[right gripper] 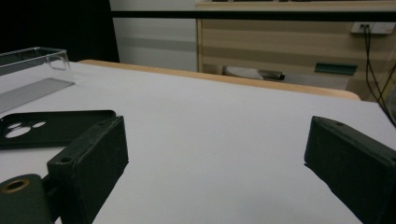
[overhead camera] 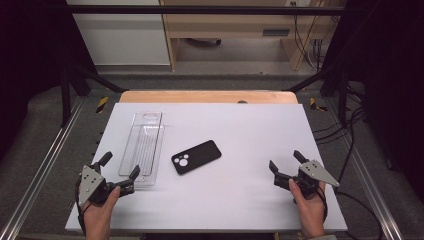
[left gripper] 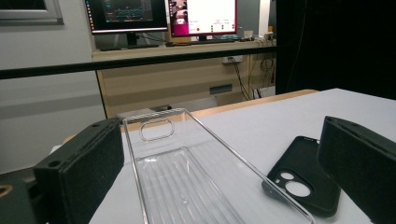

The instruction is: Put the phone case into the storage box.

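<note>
- Hovering low at the near left of the table (overhead camera: 240,200), the left gripper (overhead camera: 120,167) stands with jaws spread wide and empty, one on each side of the near end of the clear tray (overhead camera: 142,147).
- From the left gripper view the tray (left gripper: 187,177) runs lengthwise away between the two jaws; whether either jaw touches its rim I cannot tell.
- Right gripper (overhead camera: 286,161) sits at the near right, jaws apart, nothing between them, well apart from both things.
- Black case (overhead camera: 196,156) lies flat, camera cutouts up, just beside the tray on its right, near mid-table; a narrow gap separates them.
- Risk: tray walls look thin and smooth. A squeeze across the width could flex them inward, and the tray might pop out of the jaws or crack.
- Risk: closing off-centre would likely push the tray sideways before the second jaw meets it; it may then skid into the case.
- Risk: gripped at one end only, the long tray would probably droop or pivot when lifted.
- Risk: clear plastic on white table gives poor edge contrast, so misjudging the rim height seems easy; a jaw could land on top of the wall rather than outside it.
- Right gripper is too far off to steady anything at present.
</note>
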